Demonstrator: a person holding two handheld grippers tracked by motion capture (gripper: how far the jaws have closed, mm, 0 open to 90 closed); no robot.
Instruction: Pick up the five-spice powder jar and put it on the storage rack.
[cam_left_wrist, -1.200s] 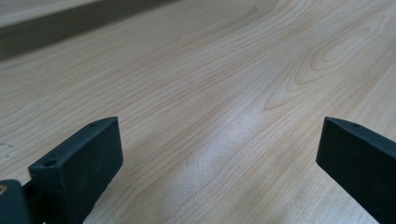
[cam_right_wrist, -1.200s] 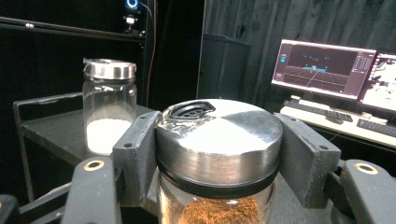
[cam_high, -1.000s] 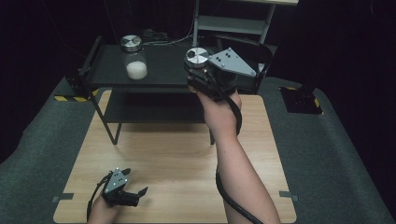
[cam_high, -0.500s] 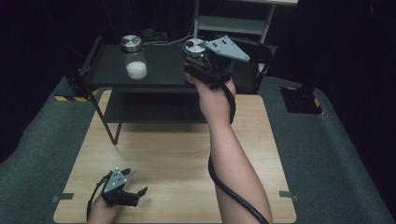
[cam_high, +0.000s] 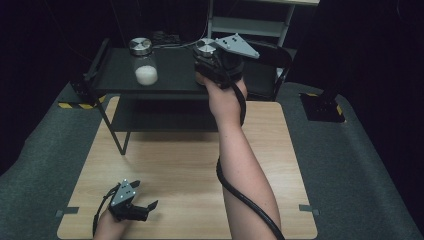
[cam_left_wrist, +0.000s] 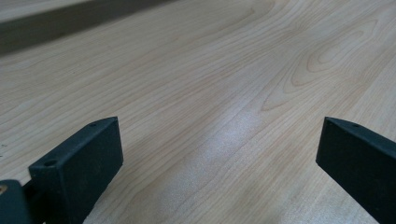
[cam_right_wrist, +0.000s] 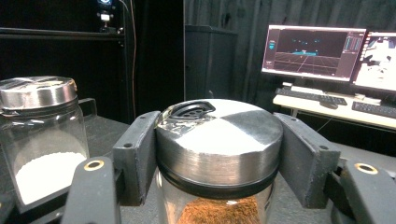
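Two jars (cam_high: 143, 62) on black shelf (cam_high: 170, 70) (wooden table (cam_high: 190, 165) below)

A light wooden surface (cam_high: 180, 165) with visible grain lies on dark grey carpet (cam_high: 360, 170). A low black metal shelf (cam_high: 170, 70) with two tiers stands at its far edge. Behind it rises a pale grey metal rack (cam_high: 250, 25), and black curtains close off the dark room. Yellow-and-black hazard tape (cam_high: 75, 105) marks the floor at the left. In the right gripper view, two lit monitors (cam_right_wrist: 313, 51) and keyboards (cam_right_wrist: 308, 95) sit on a desk (cam_right_wrist: 336, 112).
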